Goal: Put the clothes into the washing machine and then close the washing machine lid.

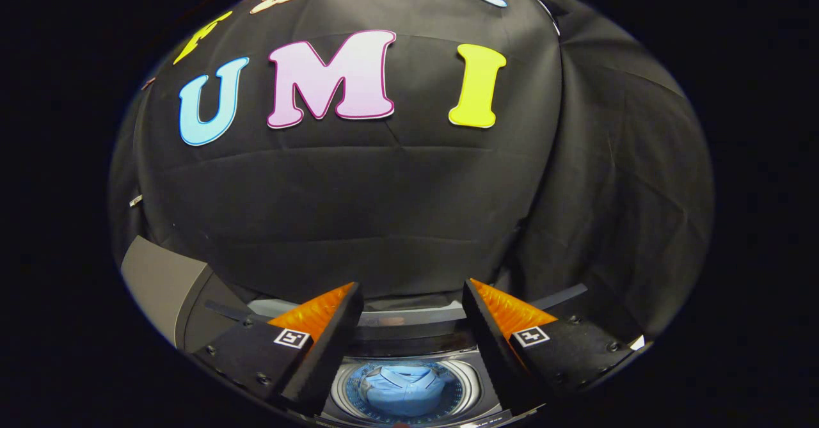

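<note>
As far as progress goes: roughly halfway by the look of it, clothes part seems done, lid part not.

Gripper (413, 297): fingers spread wide, nothing between them, not touching anything. Raised above the machine and looking down past it toward the booth wall.

Clothes (402, 388): light blue shirt-looking garment, collar visible, lying bunched inside the drum. Seen through the gap between the two fingers, down below them.

Washing machine (409, 357): top-loader, round drum opening with a pale ring around it, sitting right under the gripper. Dark top panel running across behind the opening.

Lid (409, 316): can't quite make it out for sure. Pale curved band just beyond the drum, between the fingertips, probably the raised lid standing up at the back. Definitely not over the opening, since the drum is in plain sight.

Grey panel (157, 284): slab off beside the left finger, unclear what it belongs to.

Done so far: garment in the drum, jaws released and empty.

Left to do: get the lid down over the opening. Likely means reaching to the back edge, hooking or pushing the lid forward, letting it drop shut.

Possible snag: any more clothes outside the machine, can't say from this angle.
</note>
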Demonstrator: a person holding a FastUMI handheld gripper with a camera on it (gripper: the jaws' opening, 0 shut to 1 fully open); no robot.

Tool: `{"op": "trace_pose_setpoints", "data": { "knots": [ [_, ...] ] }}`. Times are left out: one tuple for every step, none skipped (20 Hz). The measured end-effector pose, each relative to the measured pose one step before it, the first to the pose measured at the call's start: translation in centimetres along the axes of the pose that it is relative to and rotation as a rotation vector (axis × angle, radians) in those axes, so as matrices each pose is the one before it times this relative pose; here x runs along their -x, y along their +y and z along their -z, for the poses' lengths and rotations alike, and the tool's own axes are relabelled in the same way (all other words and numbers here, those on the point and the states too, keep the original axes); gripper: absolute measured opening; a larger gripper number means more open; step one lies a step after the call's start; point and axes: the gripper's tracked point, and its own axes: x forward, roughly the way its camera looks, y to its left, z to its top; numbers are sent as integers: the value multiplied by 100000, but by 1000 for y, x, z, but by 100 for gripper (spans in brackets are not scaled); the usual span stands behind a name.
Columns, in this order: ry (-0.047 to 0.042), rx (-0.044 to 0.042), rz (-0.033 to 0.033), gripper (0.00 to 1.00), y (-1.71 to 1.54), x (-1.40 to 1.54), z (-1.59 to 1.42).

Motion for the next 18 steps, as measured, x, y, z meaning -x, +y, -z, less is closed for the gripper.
{"op": "trace_pose_setpoints", "data": {
  "knots": [
    [211, 345, 88, 99, -27, -15, 132],
    [51, -111, 46, 99, -167, 88, 109],
    [-108, 74, -182, 99, 5, 105, 69],
    [-54, 118, -218, 99, -8, 147, 128],
    [-308, 338, -291, 99, 24, 96, 58],
    [-963, -241, -305, 99, -66, 159, 115],
    [-675, -617, -189, 99, 33, 217, 7],
    [-149, -78, -105, 99, -45, 483, 469],
    [-143, 283, 27, 99, -93, 611, 395],
    [146, 17, 34, 99, -153, 326, 167],
    [217, -72, 15, 99, 28, -175, -73],
    [189, 13, 58, 99, 21, 6, 4],
    [90, 84, 112, 99, 13, 78, 17],
    [-78, -60, 83, 99, -55, 104, 23],
    [-191, -84, 4, 99, -41, 102, 63],
    [-162, -115, 69, 99, -35, 92, 156],
    [-70, 5, 100, 99, 45, 164, 1],
    [-16, -80, 118, 99, -3, 141, 70]
  ]
}}
